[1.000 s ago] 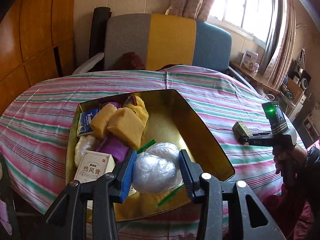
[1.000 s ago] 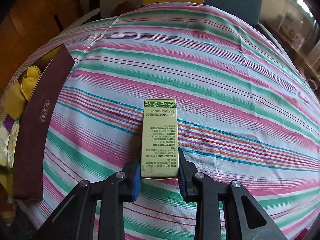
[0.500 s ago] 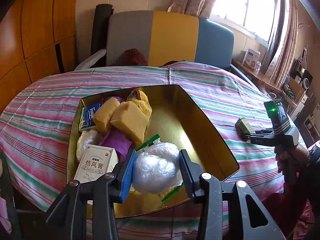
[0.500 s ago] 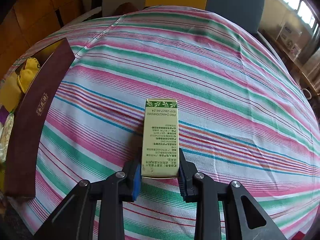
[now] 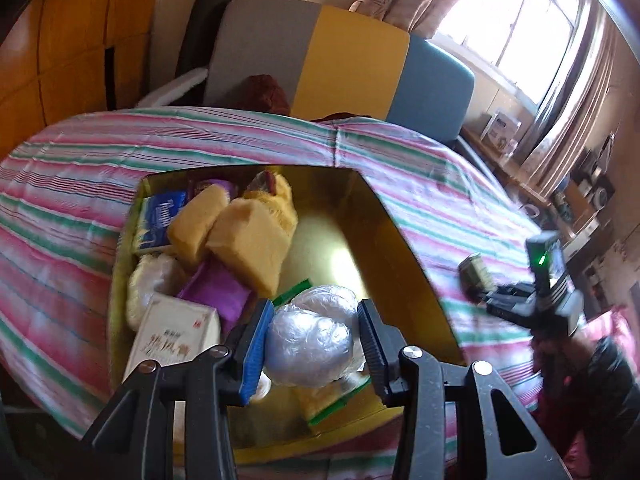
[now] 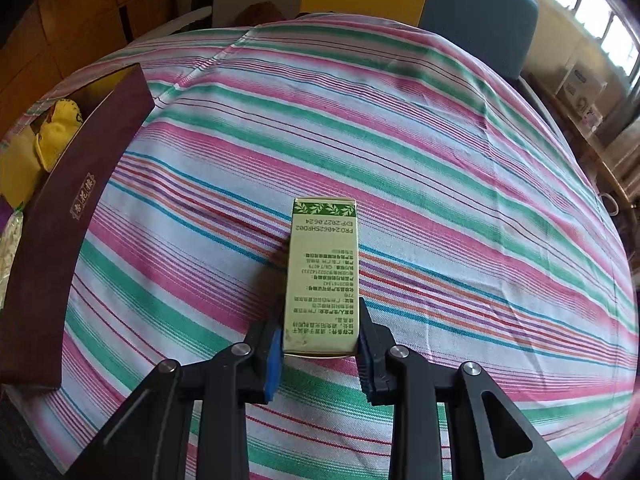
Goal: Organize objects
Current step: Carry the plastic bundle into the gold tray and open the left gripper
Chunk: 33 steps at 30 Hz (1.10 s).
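jaws of the left gripper [image 5: 312, 344] pinch a plastic-wrapped bundle [image 5: 316, 340]; right gripper [image 6: 320, 344] jaws pinch a green box [image 6: 322, 276].

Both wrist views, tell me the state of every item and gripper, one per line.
Left gripper: shut on the plastic-wrapped bundle, over the box.
Right gripper: shut on the green carton.
Green carton: lying flat on the striped tablecloth, outside the box.
Gold-lined box: open, partly filled.

You've got crinkly, glossy plastic wrap [image 5: 310, 344], a shiny gold-lined box [image 5: 404, 264], a matt cardboard carton [image 6: 322, 276], and a woven striped cloth [image 6: 440, 160].
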{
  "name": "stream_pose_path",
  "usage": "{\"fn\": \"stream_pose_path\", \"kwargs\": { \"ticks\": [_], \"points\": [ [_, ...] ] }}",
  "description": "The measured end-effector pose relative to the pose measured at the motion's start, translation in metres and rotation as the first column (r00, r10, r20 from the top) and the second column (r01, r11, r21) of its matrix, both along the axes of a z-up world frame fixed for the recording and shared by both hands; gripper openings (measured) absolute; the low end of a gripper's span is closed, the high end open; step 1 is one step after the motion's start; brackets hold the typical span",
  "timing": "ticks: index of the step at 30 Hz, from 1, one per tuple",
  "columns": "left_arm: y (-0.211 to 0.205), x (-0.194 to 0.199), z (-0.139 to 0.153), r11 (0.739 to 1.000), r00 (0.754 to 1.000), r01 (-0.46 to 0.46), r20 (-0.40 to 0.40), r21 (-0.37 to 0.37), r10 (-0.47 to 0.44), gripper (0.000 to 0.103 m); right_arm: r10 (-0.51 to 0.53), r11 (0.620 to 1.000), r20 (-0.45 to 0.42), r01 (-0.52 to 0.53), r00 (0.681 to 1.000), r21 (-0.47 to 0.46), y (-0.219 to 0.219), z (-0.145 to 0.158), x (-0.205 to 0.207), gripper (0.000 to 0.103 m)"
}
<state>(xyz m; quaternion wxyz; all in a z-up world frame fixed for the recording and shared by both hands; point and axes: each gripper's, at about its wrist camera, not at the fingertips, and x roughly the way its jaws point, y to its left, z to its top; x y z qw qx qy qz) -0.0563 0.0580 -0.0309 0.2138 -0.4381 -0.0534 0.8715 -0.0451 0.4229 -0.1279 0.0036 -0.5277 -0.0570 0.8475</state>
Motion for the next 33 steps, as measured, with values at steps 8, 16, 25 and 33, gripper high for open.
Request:
{"fn": "stream_pose_path", "kwargs": {
  "ticks": [8, 16, 25, 33],
  "points": [
    [0.035, -0.052, -0.001, 0.999, 0.999, 0.024, 0.036, 0.035, -0.025, 0.043, 0.006, 1.000, 0.002, -0.006, 1.000, 0.013, -0.001, 0.000, 0.000, 0.031],
    [0.068, -0.121, -0.027, 0.999, 0.998, -0.002, 0.068, -0.034, 0.005, 0.044, 0.010, 1.000, 0.001, -0.011, 1.000, 0.025, -0.003, 0.000, -0.001, 0.031],
    [0.087, -0.160, -0.061, 0.991, 0.994, 0.019, 0.106, -0.133, -0.005, 0.050, 0.012, 1.000, -0.001, -0.012, 1.000, 0.024, -0.003, 0.000, -0.004, 0.031],
    [0.087, -0.144, -0.046, 0.979, 0.997, 0.075, 0.028, -0.187, -0.071, 0.063, 0.012, 1.000, -0.004, -0.012, 1.000, 0.028, -0.004, 0.000, -0.003, 0.031]
  ]
}}
